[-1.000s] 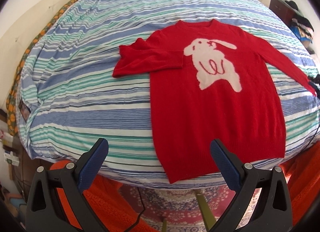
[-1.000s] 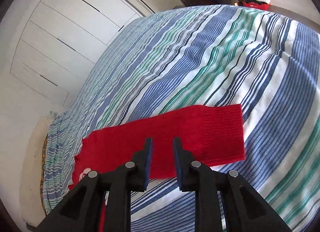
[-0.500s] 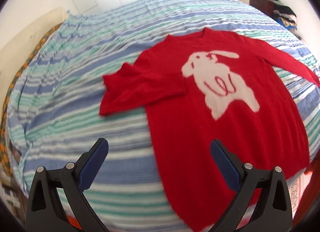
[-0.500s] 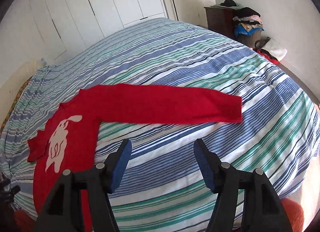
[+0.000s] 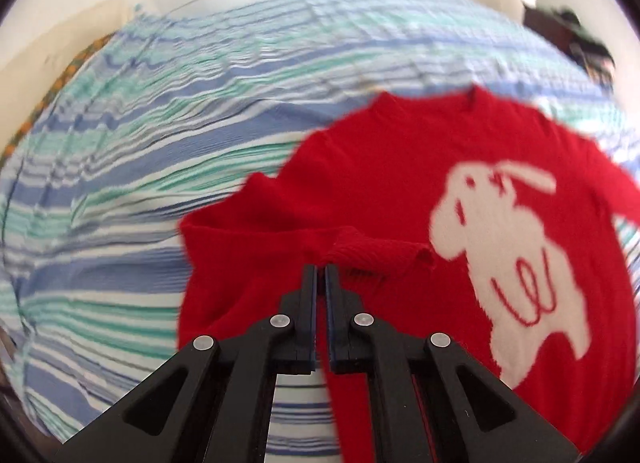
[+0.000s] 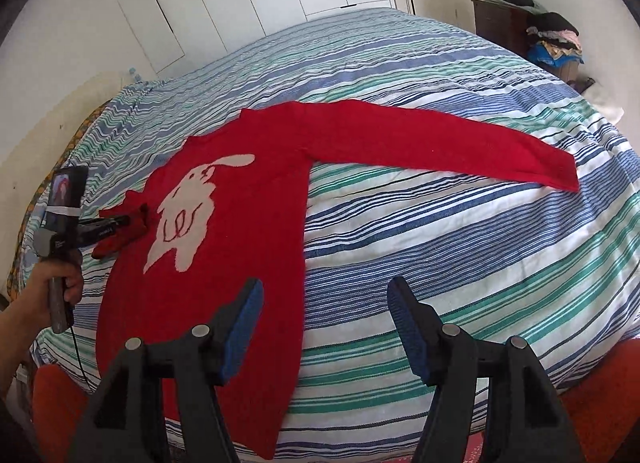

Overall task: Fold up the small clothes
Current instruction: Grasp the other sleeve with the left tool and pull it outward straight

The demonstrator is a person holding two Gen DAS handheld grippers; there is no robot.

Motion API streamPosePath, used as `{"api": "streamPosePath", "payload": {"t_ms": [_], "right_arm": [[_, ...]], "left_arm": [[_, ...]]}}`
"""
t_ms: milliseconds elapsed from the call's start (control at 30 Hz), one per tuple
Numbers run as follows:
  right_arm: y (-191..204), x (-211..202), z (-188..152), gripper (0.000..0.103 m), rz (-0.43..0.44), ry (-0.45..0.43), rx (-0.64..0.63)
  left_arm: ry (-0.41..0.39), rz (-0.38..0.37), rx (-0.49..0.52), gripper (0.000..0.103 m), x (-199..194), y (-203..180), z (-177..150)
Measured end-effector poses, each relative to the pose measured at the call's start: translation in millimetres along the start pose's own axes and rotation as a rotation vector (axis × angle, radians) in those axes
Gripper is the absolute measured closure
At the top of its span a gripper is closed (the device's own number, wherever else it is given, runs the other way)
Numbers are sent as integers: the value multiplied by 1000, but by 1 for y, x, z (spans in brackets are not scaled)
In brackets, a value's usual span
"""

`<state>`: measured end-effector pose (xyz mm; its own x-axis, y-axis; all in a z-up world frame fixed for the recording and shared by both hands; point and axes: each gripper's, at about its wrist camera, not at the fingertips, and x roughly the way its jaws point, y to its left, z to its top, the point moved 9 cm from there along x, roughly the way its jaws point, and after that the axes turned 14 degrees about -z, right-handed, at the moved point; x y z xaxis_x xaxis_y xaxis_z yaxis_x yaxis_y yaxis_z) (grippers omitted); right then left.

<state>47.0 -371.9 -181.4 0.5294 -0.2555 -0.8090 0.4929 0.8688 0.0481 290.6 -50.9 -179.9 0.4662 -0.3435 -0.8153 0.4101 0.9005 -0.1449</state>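
A: Sweater (image 6: 248, 199) lies flat on the striped bed (image 6: 440, 243); your left gripper (image 5: 321, 269) has just closed, pinching the folded-in sleeve cuff (image 5: 376, 251).

B: Your right gripper (image 6: 324, 303) hangs spread and empty over the hem, bare bedding beside it. Only its view shows the other sleeve (image 6: 440, 143) stretched out.

the left claw (image 5: 321, 269) has just closed on the red sweater's (image 5: 400, 183) sleeve cuff (image 5: 376, 249); right claw (image 6: 324, 305) opened.
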Motion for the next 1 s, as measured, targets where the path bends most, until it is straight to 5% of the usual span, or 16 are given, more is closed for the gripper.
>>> {"api": "streamPosePath", "payload": {"t_ms": [100, 200, 367, 467, 533, 600, 700, 800, 900, 967, 1000], "right_arm": [[-2, -5, 5, 39, -2, -20, -6], [0, -4, 5, 39, 6, -20, -11], [11, 1, -1, 39, 33, 9, 0], [18, -3, -5, 39, 41, 9, -9], [21, -6, -7, 39, 34, 5, -26], [22, -6, -11, 39, 26, 15, -35], [25, -3, -15, 39, 27, 38, -35], [35, -5, -17, 39, 37, 36, -52], [45, -10, -18, 39, 47, 26, -81], [50, -12, -21, 39, 47, 23, -103], [52, -12, -24, 39, 46, 24, -115]], "left_arm": [[-94, 7, -247, 100, -57, 91, 0], [-147, 145, -430, 99, -92, 190, -26], [-83, 293, -748, 99, -86, 301, -103], [-85, 129, -846, 84, -69, 291, -118], [-124, -83, -827, 35, -57, 255, -106], [-125, -301, -786, 16, -41, 214, -88], [-61, -459, -774, 17, -6, 170, -68], [2, -486, -843, 30, 32, 156, -60], [-35, -506, -951, 38, 49, 156, -54], [-66, -503, -998, 66, 53, 161, -49], [-64, -507, -1012, 98, 56, 162, -49]]}}
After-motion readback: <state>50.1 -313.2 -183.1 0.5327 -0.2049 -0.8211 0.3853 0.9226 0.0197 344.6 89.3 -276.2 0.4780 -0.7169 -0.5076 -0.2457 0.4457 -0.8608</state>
